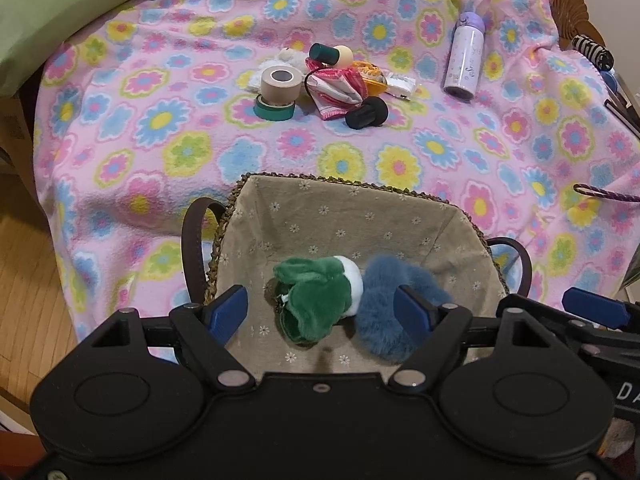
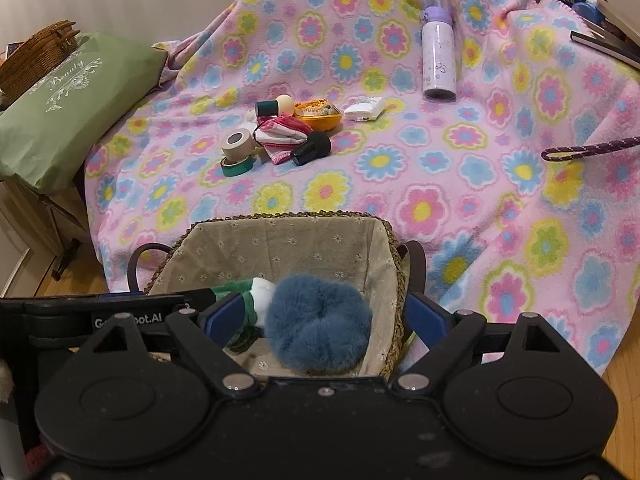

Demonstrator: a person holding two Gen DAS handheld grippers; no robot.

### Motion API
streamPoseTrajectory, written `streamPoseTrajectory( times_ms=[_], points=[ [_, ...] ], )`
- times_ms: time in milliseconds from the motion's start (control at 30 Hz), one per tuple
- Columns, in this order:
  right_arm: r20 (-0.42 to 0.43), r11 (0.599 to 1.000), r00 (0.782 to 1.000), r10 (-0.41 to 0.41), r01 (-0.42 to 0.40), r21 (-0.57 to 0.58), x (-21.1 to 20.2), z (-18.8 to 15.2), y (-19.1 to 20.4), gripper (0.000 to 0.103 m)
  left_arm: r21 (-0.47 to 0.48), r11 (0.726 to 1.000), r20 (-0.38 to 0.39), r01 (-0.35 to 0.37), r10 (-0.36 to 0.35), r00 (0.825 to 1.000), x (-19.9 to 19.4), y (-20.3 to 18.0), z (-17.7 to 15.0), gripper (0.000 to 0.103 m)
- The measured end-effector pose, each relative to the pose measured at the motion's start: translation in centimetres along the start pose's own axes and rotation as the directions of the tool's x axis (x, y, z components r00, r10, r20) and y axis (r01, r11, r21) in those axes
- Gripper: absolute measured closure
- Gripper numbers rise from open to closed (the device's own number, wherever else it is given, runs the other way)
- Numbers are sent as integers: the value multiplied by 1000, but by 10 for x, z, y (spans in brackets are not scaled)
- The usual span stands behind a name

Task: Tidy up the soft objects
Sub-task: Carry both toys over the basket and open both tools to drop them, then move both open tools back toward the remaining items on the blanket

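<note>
Hovering over the lined basket (image 1: pixel 352 208), the left gripper (image 1: pixel 326 312) has its blue pads spread, with the green plush toy (image 1: pixel 316 300) lying on the basket floor between them and no pad pressing on it. Just beside that toy, touching its white end, lies the fluffy blue scrunchie (image 1: pixel 392 312). The right gripper (image 2: pixel 326 318) stands over the same basket from the other side, its pads parted wider than the scrunchie (image 2: pixel 318 328) below them; its fur seems clear of both pads, though the near pad hides part of the edge.

The basket sits at the near edge of the flowered blanket (image 1: pixel 168 148), its dark handles (image 1: pixel 192 248) standing up at either side. Well apart from it, toward the middle of the blanket, a small heap of things lies together: a beige tape roll (image 1: pixel 279 87) stacked on a green tape roll (image 1: pixel 274 111), a pink striped cloth (image 1: pixel 336 92), a black cap-like piece (image 1: pixel 367 113) touching the cloth's near edge, a small green bottle with a round pale top (image 1: pixel 330 54), an orange dish (image 1: pixel 372 76) and a white packet (image 1: pixel 398 82). A pale plush item (image 1: pixel 288 56) peeks out behind the tape. Toward the far right edge a lilac bottle (image 1: pixel 464 56) lies tilted on the blanket. A green cushion (image 2: pixel 64 104) rests off the blanket's left corner, and a purple cord loop (image 2: pixel 580 150) lies at the right edge.
</note>
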State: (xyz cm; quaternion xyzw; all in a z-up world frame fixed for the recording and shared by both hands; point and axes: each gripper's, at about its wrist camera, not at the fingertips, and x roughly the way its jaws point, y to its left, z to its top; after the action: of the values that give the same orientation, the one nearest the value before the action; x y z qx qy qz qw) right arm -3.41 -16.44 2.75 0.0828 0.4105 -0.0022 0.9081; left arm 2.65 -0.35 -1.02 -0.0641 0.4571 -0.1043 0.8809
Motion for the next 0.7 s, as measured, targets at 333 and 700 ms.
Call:
streamPoseTrajectory(
  times_ms=[333, 700],
  points=[
    [-5, 1000, 1000, -13, 14, 7, 1, 0, 0, 15, 29, 998, 12, -55, 55, 998, -2, -3, -1, 27],
    [6, 999, 1000, -30, 30, 10, 1, 5, -4, 15, 37, 996, 29, -80, 79, 996, -5, 0, 3, 27]
  ],
)
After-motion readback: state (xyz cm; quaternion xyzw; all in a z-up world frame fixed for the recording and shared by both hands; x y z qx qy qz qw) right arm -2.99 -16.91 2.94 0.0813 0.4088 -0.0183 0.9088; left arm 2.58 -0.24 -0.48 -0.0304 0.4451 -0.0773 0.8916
